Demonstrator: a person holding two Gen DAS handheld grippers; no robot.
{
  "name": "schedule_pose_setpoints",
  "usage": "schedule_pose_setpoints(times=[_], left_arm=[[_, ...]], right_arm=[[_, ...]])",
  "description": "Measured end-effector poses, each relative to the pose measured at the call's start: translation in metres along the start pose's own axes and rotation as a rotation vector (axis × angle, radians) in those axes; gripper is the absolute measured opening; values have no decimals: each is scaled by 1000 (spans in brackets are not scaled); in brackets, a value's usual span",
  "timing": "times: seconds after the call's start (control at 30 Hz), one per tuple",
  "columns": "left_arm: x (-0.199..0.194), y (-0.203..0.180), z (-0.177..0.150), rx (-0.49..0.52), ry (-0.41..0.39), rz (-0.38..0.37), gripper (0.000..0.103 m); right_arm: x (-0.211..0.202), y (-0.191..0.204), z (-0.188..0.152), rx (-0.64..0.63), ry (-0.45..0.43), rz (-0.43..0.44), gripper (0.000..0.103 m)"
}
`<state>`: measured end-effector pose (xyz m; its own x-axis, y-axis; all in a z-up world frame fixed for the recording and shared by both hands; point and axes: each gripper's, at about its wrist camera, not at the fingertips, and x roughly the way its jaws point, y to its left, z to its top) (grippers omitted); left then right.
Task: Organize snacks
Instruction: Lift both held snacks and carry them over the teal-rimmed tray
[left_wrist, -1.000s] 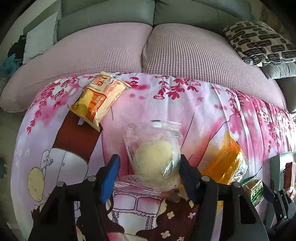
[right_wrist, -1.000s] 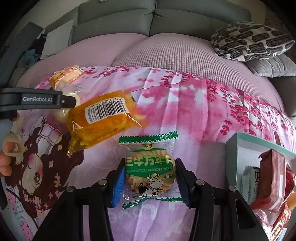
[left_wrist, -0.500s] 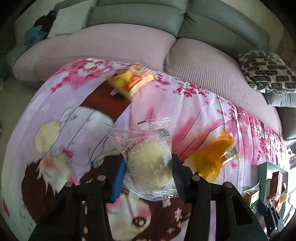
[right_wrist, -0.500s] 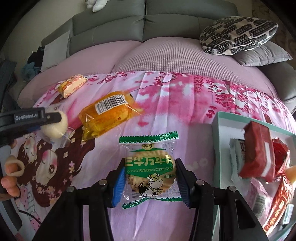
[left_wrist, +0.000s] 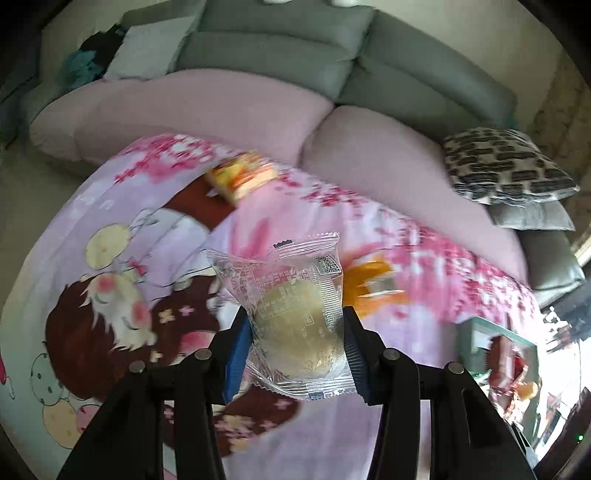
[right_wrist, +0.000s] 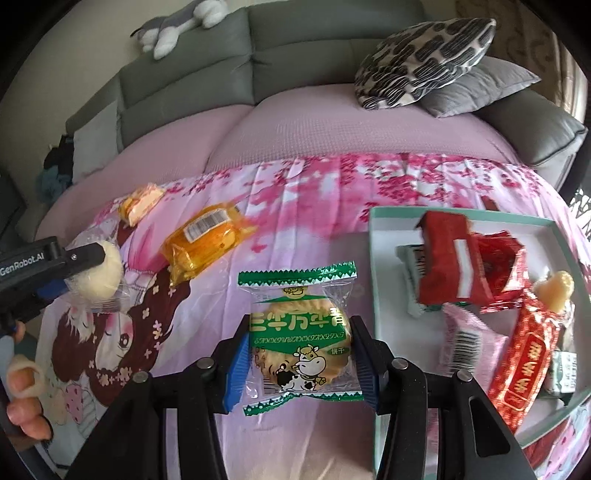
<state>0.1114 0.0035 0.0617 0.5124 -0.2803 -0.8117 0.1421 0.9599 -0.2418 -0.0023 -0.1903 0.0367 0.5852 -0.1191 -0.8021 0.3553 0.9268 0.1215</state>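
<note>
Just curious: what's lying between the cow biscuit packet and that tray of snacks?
Nothing, only bare pink cloth separates the biscuit packet from the tray, per the right wrist view.

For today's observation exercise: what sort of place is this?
Probably a home living room: a grey sofa with a patterned cushion, a plush toy on its back, and a cartoon cloth spread for snacks.

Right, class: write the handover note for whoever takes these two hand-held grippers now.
Left hand-held gripper: shut on the clear-wrapped bun, held above the cloth.
Right hand-held gripper: shut on the green biscuit pack, left of the tray.
Done: several red and white packs lie in the tray.
Left: tray both held snacks, then the orange pack and yellow pack on the cloth.
</note>
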Motion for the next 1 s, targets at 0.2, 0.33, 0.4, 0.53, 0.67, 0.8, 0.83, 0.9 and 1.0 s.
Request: schedule_pose_setpoints(times=[0.2,0.33,0.4,0.53,0.67,0.8,0.83,0.9,1.0], left_arm=[[-5,-42,-9,71,-14,-28,49],[-7,-69,-18,110,-11,-61,49],[-8,-82,-24,131,-7,-81,49],[-12,-107,-35,175,-9,-115,49],[-11,-137,-51,233,18,-165,49],[-8,-166,-67,297,53,-211,49],[-7,-174,-72,317,62,-219,49],[-3,-190,-84,361,86,-227,49],[3,-203,-100,404,113,-227,49]], right_arm=[[-21,-23,6,51,-56,-13,53],[-39,-47,10,94,-95,-28,53],[-47,-64,11,128,-110,-42,53],[-59,-96,10,184,-128,-82,53],[-74,-139,8,268,-153,-133,53],[-85,-176,3,346,-165,-195,53],[-86,-184,1,361,-165,-207,53],[-88,-195,-1,382,-162,-219,53],[-89,-206,-4,404,-156,-229,53]])
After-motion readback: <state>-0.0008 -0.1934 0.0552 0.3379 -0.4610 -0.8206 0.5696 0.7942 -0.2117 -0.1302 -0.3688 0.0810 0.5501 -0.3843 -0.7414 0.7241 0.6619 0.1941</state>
